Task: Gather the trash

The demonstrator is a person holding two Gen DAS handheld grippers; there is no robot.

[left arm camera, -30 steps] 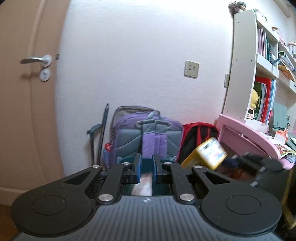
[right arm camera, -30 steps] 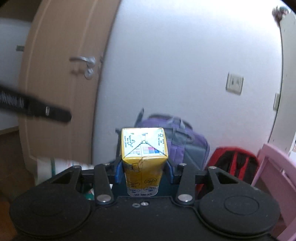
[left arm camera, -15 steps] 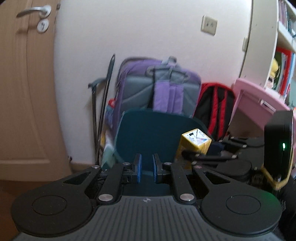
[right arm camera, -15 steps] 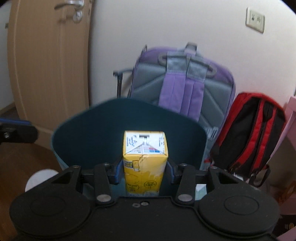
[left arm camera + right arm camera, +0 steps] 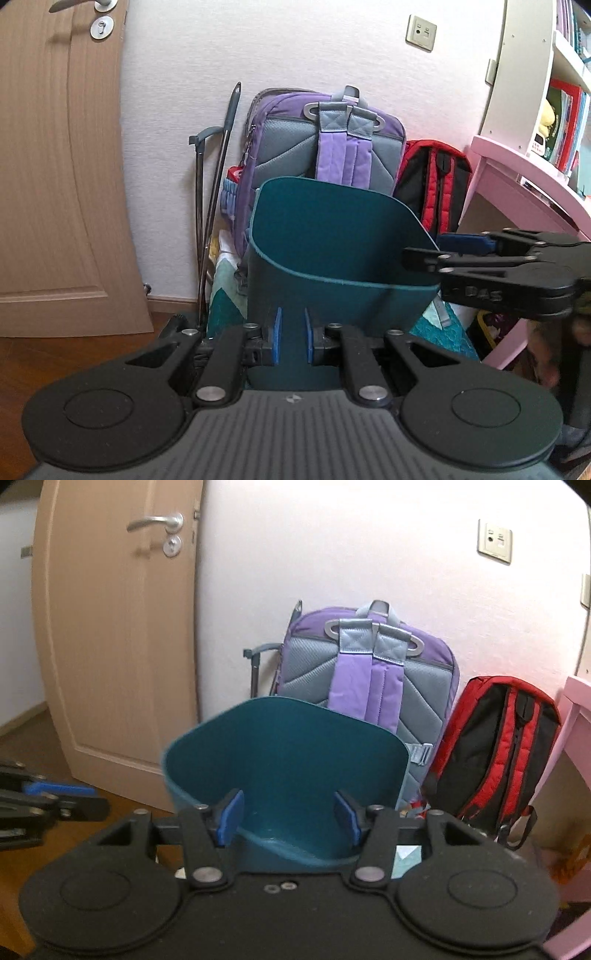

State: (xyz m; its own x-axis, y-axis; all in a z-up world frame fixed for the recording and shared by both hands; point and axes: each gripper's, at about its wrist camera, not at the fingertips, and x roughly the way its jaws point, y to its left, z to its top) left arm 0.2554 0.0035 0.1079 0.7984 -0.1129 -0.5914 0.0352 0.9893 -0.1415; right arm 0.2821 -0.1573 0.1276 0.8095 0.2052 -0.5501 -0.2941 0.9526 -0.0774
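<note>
A teal bin (image 5: 284, 746) stands on the floor against a white wall, filling the centre of the right wrist view. It is a smooth, matte, dark blue-green tub with rounded corners and a thin rim; its back wall rises higher than the front, so the opening slopes toward the camera. The inner walls are plain and evenly coloured, and the bottom is mostly hidden behind the gripper body, so whatever lies inside cannot be made out.

The right gripper (image 5: 288, 818) hangs over the near edge of the bin, pointing down into it. Its jaws are opening, the blue pads standing wide apart with nothing between them but the bin's interior. In the left wrist view the same gripper (image 5: 443, 245) reaches in from 3 o'clock, its tip just past the bin's right rim.

The left gripper (image 5: 291, 341) sits low at 6 o'clock of its own view, in front of the bin's (image 5: 332, 236) outer front wall. Its jaws are drawn together as far as they go, only a narrow slit showing between the blue pads, and nothing is gripped. In the right wrist view it (image 5: 85, 806) shows at 9 o'clock, beside the bin's left side.

Behind the bin, at 12 o'clock, a purple and grey backpack (image 5: 369, 672) leans on the wall. A red and black backpack (image 5: 498, 746) stands at 3 o'clock of it. A wooden door (image 5: 114, 627) is at 10 o'clock, and the edge of a pink desk (image 5: 517, 177) at 3 o'clock in the left view.
</note>
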